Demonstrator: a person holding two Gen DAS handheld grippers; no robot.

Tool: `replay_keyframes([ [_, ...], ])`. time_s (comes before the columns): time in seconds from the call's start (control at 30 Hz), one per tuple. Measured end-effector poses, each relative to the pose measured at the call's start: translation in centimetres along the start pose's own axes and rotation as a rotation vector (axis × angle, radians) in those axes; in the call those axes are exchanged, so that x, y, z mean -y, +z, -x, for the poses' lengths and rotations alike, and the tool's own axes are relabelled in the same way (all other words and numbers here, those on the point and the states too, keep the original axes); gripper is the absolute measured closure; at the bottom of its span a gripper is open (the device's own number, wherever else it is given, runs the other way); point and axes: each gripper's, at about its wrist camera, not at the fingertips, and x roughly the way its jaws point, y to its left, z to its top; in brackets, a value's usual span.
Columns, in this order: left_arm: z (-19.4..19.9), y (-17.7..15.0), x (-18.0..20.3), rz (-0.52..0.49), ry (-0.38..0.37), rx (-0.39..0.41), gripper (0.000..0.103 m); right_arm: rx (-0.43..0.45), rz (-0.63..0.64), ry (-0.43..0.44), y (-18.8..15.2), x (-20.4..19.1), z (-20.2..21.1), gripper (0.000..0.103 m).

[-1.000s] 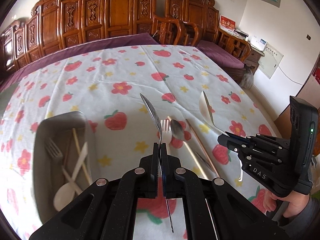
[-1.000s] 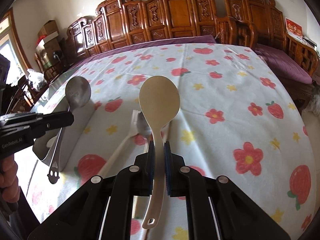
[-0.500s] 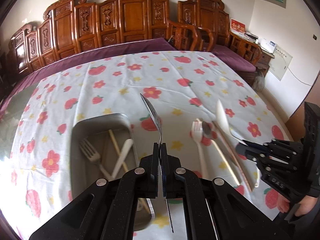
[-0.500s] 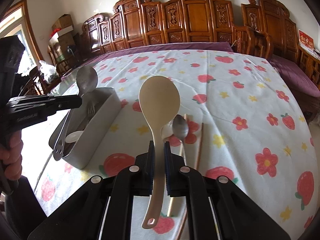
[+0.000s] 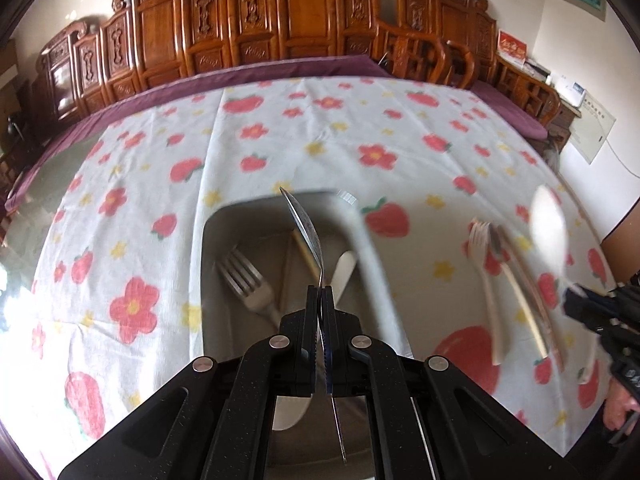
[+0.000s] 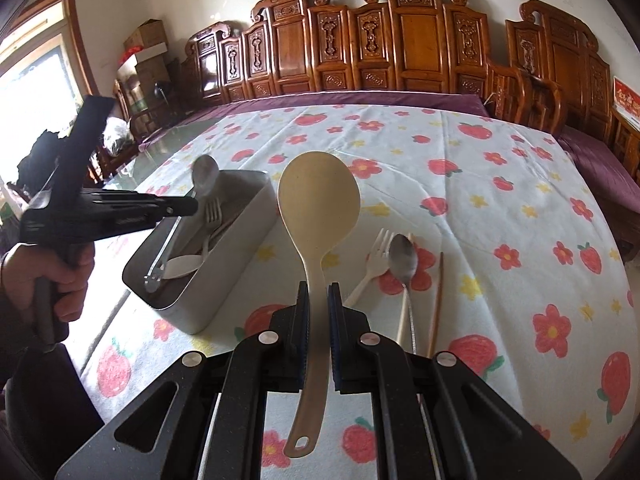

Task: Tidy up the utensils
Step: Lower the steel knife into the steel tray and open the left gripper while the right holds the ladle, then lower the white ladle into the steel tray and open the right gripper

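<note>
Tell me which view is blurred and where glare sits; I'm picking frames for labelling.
Left wrist view: motion-smeared, cloth and loose cutlery soft, only the gripper and its spoon crisp. Right wrist view: sharp, but the window at left is blown out; both bend straight lines at the edges.

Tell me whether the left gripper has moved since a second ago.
Yes. The left gripper, shut on the metal spoon, has swung left: the metal tray, earlier off to its left, now lies directly beneath it.
</note>
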Motion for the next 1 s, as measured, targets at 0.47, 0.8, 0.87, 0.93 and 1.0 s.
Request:
replay_keyframes([
  [0.47,-2.7,-2.0,-0.9,-0.009,-0.019,-0.071,0.101,-0.041,0.049,-0.026,0.2,-2.1,-1.5,0.092],
  [0.8,0.1,-2.2,-1.2,-0.018,-0.007,0.037,0.101,-0.054,0.067,-0.046,0.8,-3.3,-1.8,0.092],
  [0.87,1.0,-2.2,-1.5,-0.004,-0.012,0.056,0.1,-0.051,0.066,-0.044,1.1,-3.9,-1.8,0.092],
  [0.93,2.0,-2.3,-1.9,0.009,-0.016,0.077,0.1,-0.046,0.074,-0.039,1.5,-4.7,-1.6,0.092],
  [1.0,3.0,-2.6,-2.2,0.017,-0.018,0.095,0.098,-0.041,0.084,-0.035,1.9,-5.4,-1.5,0.092],
])
